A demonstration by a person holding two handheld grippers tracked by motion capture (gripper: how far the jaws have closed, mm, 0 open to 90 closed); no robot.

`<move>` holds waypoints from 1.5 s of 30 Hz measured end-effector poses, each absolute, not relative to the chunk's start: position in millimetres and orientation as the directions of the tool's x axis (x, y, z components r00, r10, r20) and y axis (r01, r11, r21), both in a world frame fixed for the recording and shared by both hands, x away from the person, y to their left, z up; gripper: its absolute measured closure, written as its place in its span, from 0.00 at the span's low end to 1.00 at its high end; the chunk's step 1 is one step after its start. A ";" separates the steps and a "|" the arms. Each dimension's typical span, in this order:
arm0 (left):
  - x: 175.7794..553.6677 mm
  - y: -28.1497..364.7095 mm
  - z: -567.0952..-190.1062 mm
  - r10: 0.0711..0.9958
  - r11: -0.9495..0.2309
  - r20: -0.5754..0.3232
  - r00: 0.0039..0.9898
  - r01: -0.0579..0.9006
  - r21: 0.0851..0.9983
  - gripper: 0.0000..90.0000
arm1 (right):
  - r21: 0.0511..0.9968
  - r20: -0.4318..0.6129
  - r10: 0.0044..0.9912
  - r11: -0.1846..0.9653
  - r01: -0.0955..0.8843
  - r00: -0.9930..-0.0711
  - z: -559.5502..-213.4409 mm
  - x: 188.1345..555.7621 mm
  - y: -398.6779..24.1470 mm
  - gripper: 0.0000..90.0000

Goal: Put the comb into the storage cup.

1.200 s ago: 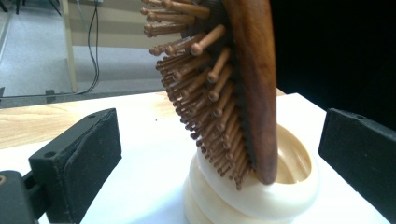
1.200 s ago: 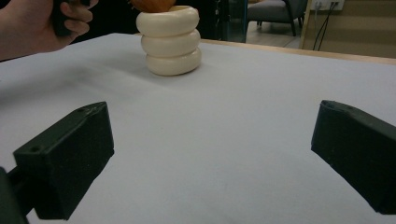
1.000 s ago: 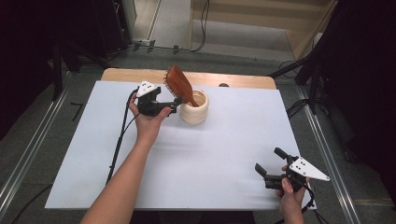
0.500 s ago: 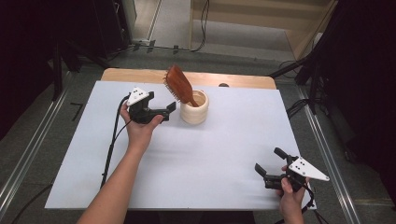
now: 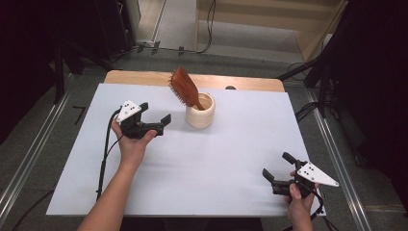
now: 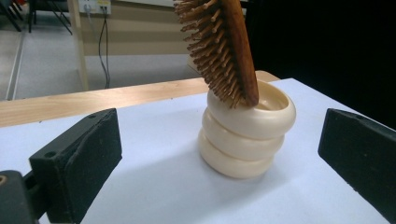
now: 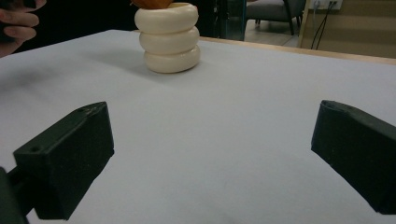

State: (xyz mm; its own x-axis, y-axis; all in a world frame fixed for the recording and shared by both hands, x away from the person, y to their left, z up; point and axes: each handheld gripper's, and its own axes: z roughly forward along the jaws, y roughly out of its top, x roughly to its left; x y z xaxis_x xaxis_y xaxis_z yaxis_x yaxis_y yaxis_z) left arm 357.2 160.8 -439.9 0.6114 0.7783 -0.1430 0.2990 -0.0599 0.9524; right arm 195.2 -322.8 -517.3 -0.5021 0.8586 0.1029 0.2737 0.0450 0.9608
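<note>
Backing off, your left gripper (image 5: 154,120) had its jaws spread, empty, beside the cup (image 5: 200,111); hairbrush (image 5: 184,87) leaned inside. Right gripper (image 5: 279,169) sat spread too.

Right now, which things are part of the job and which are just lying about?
In the job:
- brown wooden bristle hairbrush, standing handle-down in the holder
- cream ribbed ring-stacked holder
- left hand-held gripper, open, beside the holder

Lying about:
- right hand-held gripper, open, idle at the near edge
- white table sheet
</note>
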 end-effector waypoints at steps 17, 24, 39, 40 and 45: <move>323.9 186.3 -449.2 0.783 -0.079 -0.113 0.612 0.278 0.957 0.00 | 0.960 0.099 0.861 0.049 0.275 -0.499 -517.3 195.2 -322.2 0.00; 310.0 198.8 -454.4 0.792 -0.095 -0.093 0.604 0.272 0.958 0.00 | 0.960 0.094 0.863 0.055 0.276 -0.496 -517.2 195.1 -321.8 0.00; 284.8 226.8 -462.2 0.807 -0.110 -0.067 0.587 0.261 0.959 0.00 | 0.959 0.092 0.868 0.055 0.277 -0.488 -517.4 194.9 -321.4 0.00; 283.2 229.1 -462.9 0.808 -0.109 -0.067 0.585 0.261 0.959 0.00 | 0.959 0.092 0.868 0.054 0.277 -0.488 -517.4 194.9 -321.3 0.00; 277.0 239.6 -464.9 0.815 -0.114 -0.061 0.577 0.262 0.958 0.00 | 0.959 0.088 0.870 0.058 0.278 -0.485 -517.4 194.8 -321.1 0.00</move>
